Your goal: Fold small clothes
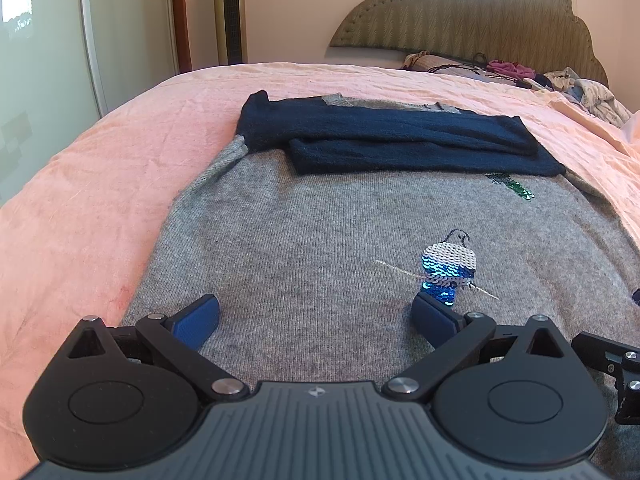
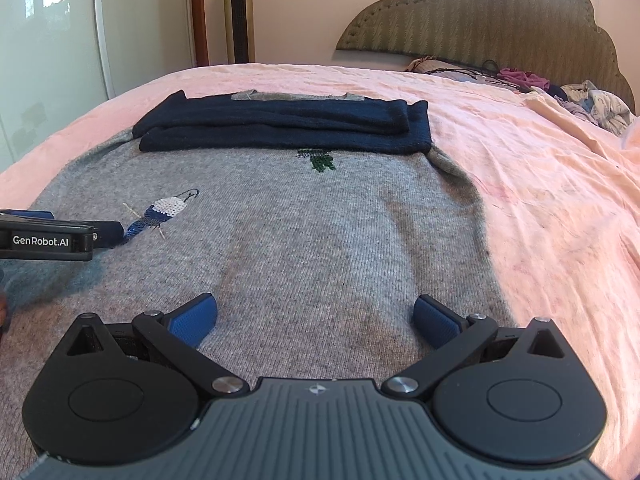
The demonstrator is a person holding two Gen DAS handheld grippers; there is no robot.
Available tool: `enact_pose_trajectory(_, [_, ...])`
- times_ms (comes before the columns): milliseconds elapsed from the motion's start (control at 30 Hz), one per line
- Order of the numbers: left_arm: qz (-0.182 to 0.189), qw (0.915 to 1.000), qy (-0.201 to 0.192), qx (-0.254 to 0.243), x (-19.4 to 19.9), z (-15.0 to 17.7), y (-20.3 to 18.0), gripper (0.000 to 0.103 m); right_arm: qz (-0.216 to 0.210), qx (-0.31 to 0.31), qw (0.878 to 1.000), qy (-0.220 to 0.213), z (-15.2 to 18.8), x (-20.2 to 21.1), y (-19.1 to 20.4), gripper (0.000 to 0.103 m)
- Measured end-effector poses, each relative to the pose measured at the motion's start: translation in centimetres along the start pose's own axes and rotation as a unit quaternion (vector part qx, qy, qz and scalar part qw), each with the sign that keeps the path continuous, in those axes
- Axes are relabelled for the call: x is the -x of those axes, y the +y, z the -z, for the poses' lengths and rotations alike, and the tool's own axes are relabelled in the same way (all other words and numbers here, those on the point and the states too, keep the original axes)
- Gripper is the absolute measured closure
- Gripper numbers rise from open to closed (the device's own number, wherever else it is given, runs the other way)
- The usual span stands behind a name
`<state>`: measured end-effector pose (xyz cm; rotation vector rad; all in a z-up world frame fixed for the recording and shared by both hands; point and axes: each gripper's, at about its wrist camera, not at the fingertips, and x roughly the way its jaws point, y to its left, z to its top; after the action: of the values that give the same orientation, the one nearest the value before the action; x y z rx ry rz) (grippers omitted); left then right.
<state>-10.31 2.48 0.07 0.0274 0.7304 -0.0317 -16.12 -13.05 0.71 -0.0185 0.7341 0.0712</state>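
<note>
A small grey sweater (image 1: 304, 240) lies flat on the pink bed; it also shows in the right wrist view (image 2: 304, 224). Its two navy sleeves (image 1: 384, 140) (image 2: 280, 124) are folded across the chest at the far end. A sequin bird (image 1: 448, 268) (image 2: 160, 214) decorates the front. My left gripper (image 1: 316, 316) is open and empty, low over the sweater's near left part, with the bird by its right finger. My right gripper (image 2: 316, 316) is open and empty over the sweater's near right part. The left gripper's side shows in the right wrist view (image 2: 60, 236).
The pink bedsheet (image 1: 80, 200) (image 2: 560, 208) surrounds the sweater. A pile of loose clothes (image 1: 580, 88) (image 2: 580, 100) lies by the padded headboard (image 1: 480, 16) at the far right. A tower fan (image 2: 239, 12) and a glass wardrobe door (image 2: 48, 40) stand beyond the bed's far left.
</note>
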Motion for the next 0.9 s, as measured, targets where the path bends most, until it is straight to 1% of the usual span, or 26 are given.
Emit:
enact_pose_trajectory(233, [-0.007,0.9998,0.014,-0.008,1.3,0.9,0.0,0.0,-0.001,-0.001,1.0,-0.001,0.1,0.1,0.0,0.0])
enact_pose_trajectory(367, [-0.006,0.9999,0.008,-0.007,2.0,1.7,0.1,0.0,-0.001,-0.001,1.0,-0.001,0.0,0.0,0.0,0.0])
enact_pose_trajectory(633, [-0.008,0.9999,0.007,-0.007,2.0,1.6,0.1,0.0,-0.001,-0.001,1.0,-0.001,0.0,0.1,0.0,0.0])
enact_pose_trajectory(900, [-0.021,0.9997,0.007,-0.009,3.6,2.8,-0.3,0.0,-0.001,-0.001,1.0,-0.001,0.1,0.1,0.0,0.0])
